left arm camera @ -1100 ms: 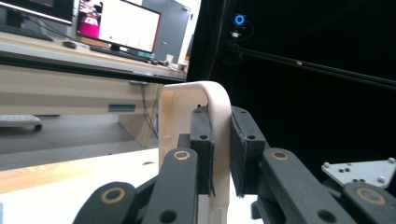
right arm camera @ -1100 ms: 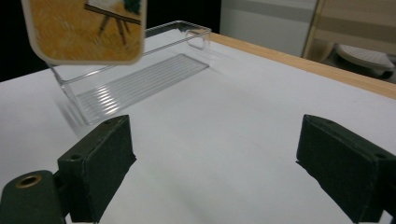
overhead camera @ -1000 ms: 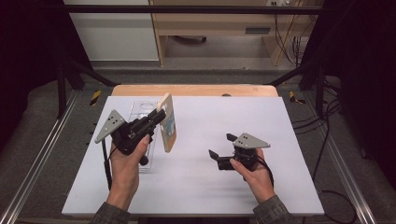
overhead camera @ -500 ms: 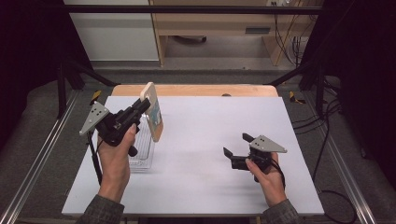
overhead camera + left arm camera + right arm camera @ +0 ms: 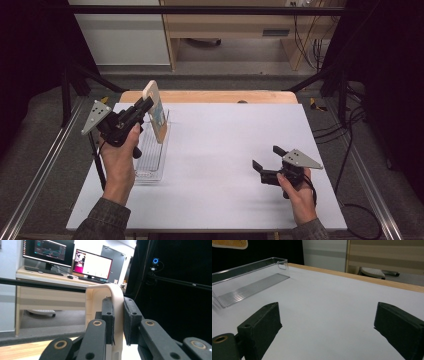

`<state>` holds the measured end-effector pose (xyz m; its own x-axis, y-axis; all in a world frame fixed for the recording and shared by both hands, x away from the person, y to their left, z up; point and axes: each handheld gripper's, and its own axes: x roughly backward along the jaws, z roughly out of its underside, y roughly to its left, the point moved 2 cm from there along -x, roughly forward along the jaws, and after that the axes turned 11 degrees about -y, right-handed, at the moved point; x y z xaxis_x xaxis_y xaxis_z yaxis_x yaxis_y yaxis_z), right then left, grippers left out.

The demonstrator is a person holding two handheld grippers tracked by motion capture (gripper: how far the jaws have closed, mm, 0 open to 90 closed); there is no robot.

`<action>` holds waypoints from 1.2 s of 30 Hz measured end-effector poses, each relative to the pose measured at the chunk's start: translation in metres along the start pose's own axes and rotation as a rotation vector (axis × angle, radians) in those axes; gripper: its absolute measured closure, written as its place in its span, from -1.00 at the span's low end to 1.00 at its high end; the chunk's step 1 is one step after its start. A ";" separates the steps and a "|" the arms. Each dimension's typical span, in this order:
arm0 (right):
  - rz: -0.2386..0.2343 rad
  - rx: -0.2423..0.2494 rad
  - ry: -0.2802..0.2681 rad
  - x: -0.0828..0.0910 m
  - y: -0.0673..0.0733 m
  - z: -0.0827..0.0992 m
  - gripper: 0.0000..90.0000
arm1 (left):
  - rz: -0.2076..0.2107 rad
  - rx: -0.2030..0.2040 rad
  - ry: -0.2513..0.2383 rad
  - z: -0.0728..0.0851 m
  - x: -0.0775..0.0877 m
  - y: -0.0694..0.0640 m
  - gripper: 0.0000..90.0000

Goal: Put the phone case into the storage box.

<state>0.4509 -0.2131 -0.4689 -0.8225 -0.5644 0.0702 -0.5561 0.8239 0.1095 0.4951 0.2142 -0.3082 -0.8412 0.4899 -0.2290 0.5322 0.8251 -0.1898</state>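
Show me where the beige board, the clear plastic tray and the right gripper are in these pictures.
beige board (image 5: 156,111): high view, on its upper face, above the tray.
clear plastic tray (image 5: 253,287): right gripper view, on its ribbed floor.
right gripper (image 5: 266,159): high view, midway between its two open fingertips.

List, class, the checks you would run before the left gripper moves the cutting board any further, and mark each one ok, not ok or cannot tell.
1. Left gripper grips the cutting board firmly: ok, both pads press on its rim.
2. Board is lifted off the table: ok, it hangs in the air above the clear tray.
3. Clear tray is empty inside: ok, the right gripper view shows a bare ribbed floor.
4. Right gripper is out of the way: ok, it is far off to the side, jaws open, holding nothing.
5. Board is free of cracks or damage: cannot tell, too little of it is sharp.
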 end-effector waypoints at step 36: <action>0.105 0.022 -0.092 0.035 -0.001 0.007 -0.93 | -0.146 -0.033 0.021 0.011 -0.001 0.040 0.78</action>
<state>0.4219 -0.2328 -0.4736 -0.8832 -0.4689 -0.0113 -0.4681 0.8796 0.0844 0.5188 0.2434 -0.3263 -0.9113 0.3698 -0.1813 0.4013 0.8964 -0.1885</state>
